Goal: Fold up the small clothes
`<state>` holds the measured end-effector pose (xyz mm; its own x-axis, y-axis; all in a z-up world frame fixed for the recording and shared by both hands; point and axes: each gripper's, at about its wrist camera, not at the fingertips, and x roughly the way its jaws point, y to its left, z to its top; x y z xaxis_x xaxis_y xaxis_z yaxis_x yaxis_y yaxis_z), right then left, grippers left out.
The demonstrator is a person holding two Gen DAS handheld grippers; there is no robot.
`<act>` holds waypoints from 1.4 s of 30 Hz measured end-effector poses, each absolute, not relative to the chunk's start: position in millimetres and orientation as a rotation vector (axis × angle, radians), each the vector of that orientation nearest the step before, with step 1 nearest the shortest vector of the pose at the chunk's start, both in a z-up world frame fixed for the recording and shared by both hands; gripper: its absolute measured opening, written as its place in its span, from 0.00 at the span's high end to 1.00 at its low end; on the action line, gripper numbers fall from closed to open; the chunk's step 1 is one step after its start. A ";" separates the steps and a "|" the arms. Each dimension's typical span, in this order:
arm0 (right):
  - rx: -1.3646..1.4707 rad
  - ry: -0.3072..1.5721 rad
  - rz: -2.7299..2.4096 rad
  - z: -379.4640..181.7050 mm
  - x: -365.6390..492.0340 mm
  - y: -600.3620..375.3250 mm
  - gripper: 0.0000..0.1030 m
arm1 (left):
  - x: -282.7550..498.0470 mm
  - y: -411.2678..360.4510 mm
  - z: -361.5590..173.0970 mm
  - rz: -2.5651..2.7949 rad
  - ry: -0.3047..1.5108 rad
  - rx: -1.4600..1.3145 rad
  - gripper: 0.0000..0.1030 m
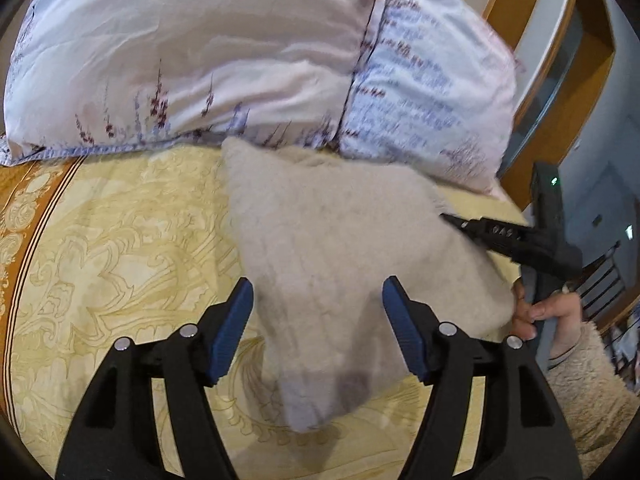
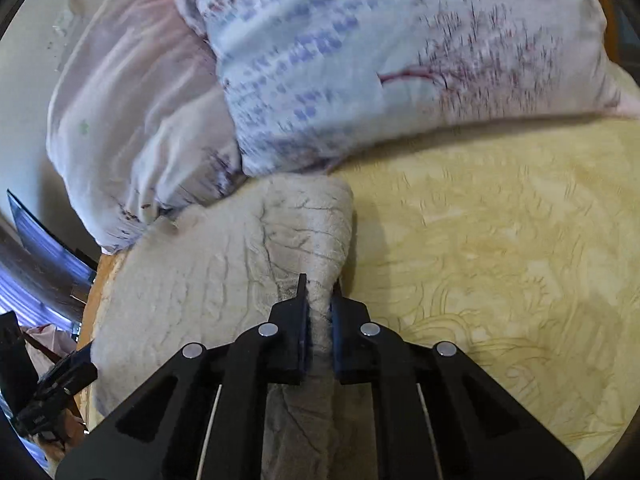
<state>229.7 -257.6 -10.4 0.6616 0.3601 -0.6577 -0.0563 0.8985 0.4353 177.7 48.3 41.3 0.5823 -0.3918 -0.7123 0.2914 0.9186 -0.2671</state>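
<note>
Here we are mid-fold: the cream fleece garment (image 1: 340,264) lies on the yellow patterned bedspread (image 1: 120,248), its far edge touching the floral pillow (image 1: 240,60) up at twelve o'clock. The right tool (image 2: 319,300) has its blue pads pressed together on a bunched ridge of the fleece, a firm pinch, with the fabric running back under the tool toward six o'clock. Over in the left wrist view, the left tool (image 1: 318,304) stands wide apart, straddling the near tapered end of the garment, gripping nothing as far as I can see. The right tool shows there too, at three o'clock, poking into the cloth's edge. My read: one side is caught, the other is waiting. Next call is for the left tool to close on the near end, then both carry their holds across together so the edges meet. The fleece looks thick and soft, so a shallow bite could slip.
</note>
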 end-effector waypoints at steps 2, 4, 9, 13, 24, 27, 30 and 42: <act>0.386 0.823 0.236 -6.5 228.8 -256.6 0.87 | 181.0 48.4 32.9 -0.379 0.890 -0.123 0.35; 0.349 0.803 0.219 4.2 219.6 -255.8 0.74 | 181.4 53.7 27.9 -0.383 0.907 -0.161 0.35; 0.300 0.673 0.281 29.6 166.6 -254.2 0.67 | 168.6 65.2 31.0 -0.361 0.888 -0.165 0.35; 0.231 0.662 0.385 30.3 135.7 -234.3 0.67 | 155.7 70.3 33.0 -0.332 0.873 -0.136 0.33; -0.026 0.705 0.232 -2.5 124.4 -183.2 0.49 | 149.1 68.3 20.7 -0.286 0.885 -0.097 0.26; 0.013 0.661 0.207 5.1 109.9 -193.3 0.29 | 138.0 68.2 22.8 -0.284 0.864 -0.078 0.22; 0.037 0.661 0.181 6.8 102.0 -204.3 0.24 | 126.6 66.7 23.1 -0.275 0.845 -0.057 0.20; 0.060 0.760 0.133 -19.5 79.2 -198.8 0.08 | 100.3 42.0 9.9 -0.253 0.886 0.010 0.10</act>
